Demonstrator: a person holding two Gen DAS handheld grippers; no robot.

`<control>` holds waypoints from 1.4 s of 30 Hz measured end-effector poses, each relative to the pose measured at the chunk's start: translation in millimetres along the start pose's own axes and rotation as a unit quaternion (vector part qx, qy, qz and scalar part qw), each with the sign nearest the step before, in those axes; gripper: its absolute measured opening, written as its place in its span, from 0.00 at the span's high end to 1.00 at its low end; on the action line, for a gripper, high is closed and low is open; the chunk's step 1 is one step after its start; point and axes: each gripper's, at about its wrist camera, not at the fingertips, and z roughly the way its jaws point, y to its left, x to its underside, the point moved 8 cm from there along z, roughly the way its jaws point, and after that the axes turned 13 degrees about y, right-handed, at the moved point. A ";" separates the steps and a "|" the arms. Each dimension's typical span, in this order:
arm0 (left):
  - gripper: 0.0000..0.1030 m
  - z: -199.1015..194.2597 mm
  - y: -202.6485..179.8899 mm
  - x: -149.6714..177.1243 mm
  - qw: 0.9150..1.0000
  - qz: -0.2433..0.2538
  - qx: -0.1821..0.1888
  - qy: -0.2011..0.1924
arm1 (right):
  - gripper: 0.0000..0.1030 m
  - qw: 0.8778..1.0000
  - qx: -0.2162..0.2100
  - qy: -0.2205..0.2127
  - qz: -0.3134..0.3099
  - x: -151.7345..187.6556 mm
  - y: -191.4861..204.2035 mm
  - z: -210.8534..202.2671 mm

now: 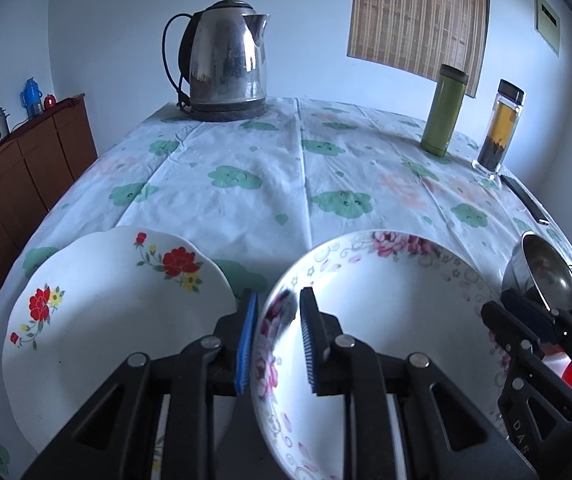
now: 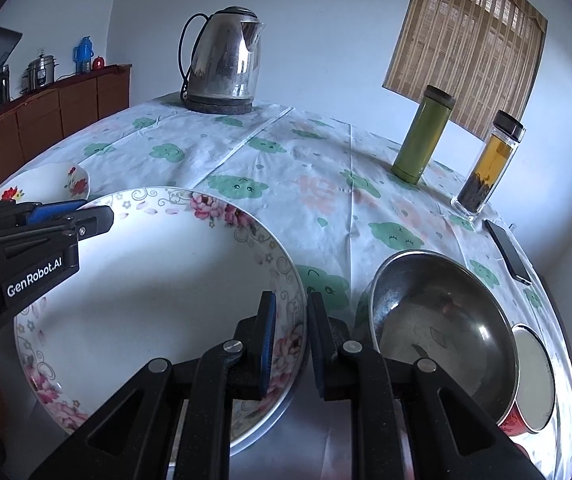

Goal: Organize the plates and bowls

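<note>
We hold the wide white pink-flowered ceramic plate [image 1: 386,320] between both tools: the left hand-held gripper [image 1: 276,344] is nearly closed, clamped on its left rim, the right hand-held gripper [image 2: 292,344] likewise on its right rim, so the plate spans the two, just above the desk [image 1: 254,152]. The white red-flowered plate [image 1: 118,312] lies just left, nearest the left hand. Only the right view shows the whole steel bowl [image 2: 438,320], just right of the right grip.
</note>
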 end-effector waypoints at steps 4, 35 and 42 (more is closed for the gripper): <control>0.82 0.6 -0.5 -0.1 1.000 0.002 -0.001 0.001 | 0.83 1.000 0.004 -0.001 -0.001 0.4 -0.7 -0.1; 0.84 0.3 -2.4 0.5 1.000 0.016 -0.024 -0.008 | 0.83 1.000 0.002 -0.015 -0.017 1.1 9.0 -7.5; 0.84 -3.2 -4.6 -0.1 0.999 0.025 -0.038 -0.017 | 0.83 1.000 -0.005 -0.019 -0.018 1.3 10.1 -7.2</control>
